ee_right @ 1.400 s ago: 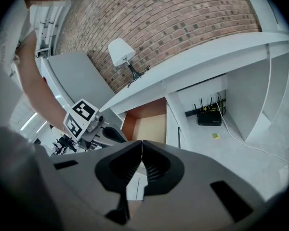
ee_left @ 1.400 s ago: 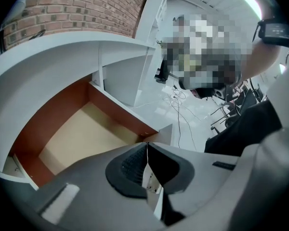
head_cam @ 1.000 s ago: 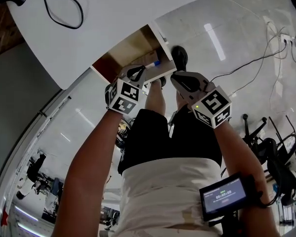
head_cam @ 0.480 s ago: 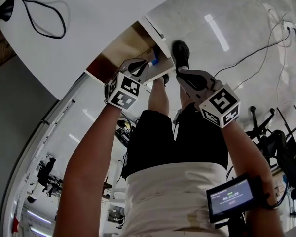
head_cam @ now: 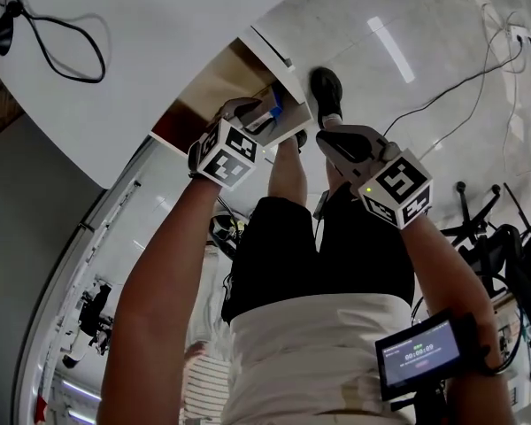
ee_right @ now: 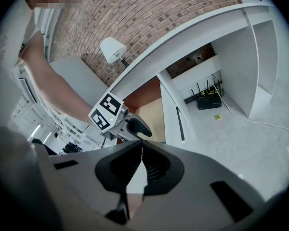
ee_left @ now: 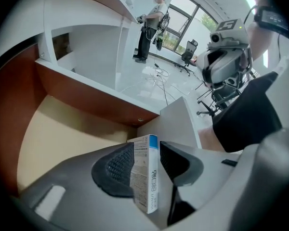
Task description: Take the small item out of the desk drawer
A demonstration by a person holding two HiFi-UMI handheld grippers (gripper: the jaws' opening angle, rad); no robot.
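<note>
Over the open drawer (ee_left: 48,129), at 6 o'clock in the left gripper view, the small box (ee_left: 145,177) sits between the jaws of the left gripper (head_cam: 264,113). Its long side runs from 6 to 12 o'clock, with the blue end at 12. The box is white with tiny print. These jaws have just been opening, and a gap shows on the box's 3 o'clock side. The right gripper (ee_right: 140,150) has its jaws closed on nothing.

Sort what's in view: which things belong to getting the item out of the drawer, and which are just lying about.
Job in hand: drawer, open; small box, standing between the jaws of the left gripper, which have just been opening; right gripper, shut and empty.
Lying about: desk cable; router; office chair; lamp.
</note>
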